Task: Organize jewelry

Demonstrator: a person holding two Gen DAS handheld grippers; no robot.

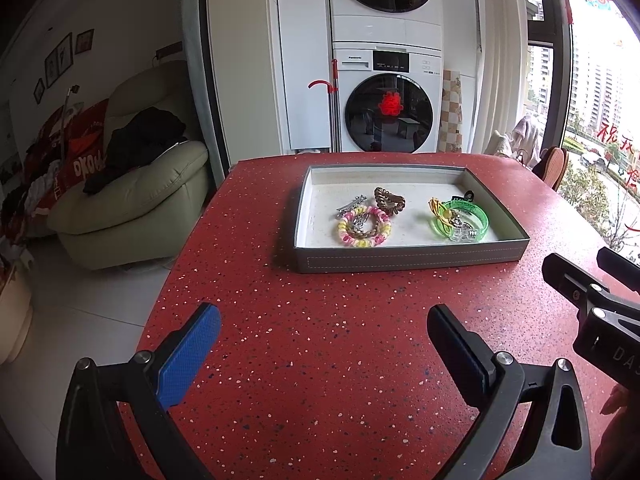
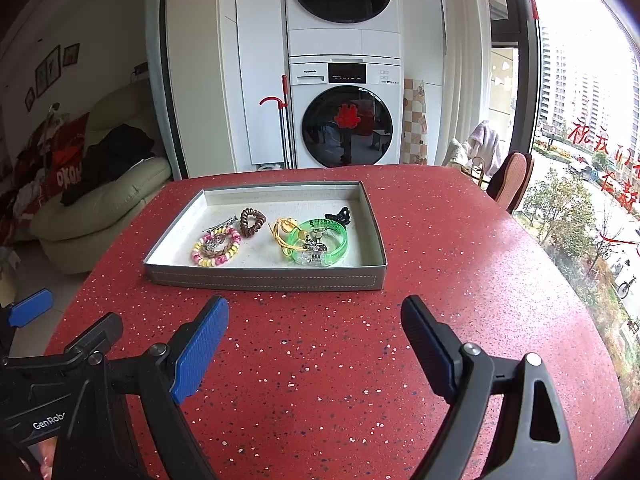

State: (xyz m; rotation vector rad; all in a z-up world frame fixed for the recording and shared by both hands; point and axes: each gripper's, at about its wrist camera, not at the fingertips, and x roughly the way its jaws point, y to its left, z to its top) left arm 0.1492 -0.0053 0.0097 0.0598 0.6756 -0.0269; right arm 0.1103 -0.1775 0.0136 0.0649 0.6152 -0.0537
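Both sit wide open and empty over the red table [image 1: 320, 360]: left hand-held gripper [image 1: 324, 344], right hand-held gripper [image 2: 316, 344]. The jewelry [image 2: 272, 240] lies in the grey tray [image 2: 264, 278], just beyond their fingertips on the far side.

Each camera sits behind its own tool and looks forward and slightly down over the red worktop [image 1: 320, 360], toward the grey tray [image 1: 408, 256] ahead and the washing machines [image 1: 386, 112] behind it. Both views share this tray, seen near; the left view has it ahead to the right, the right view ahead to the left.
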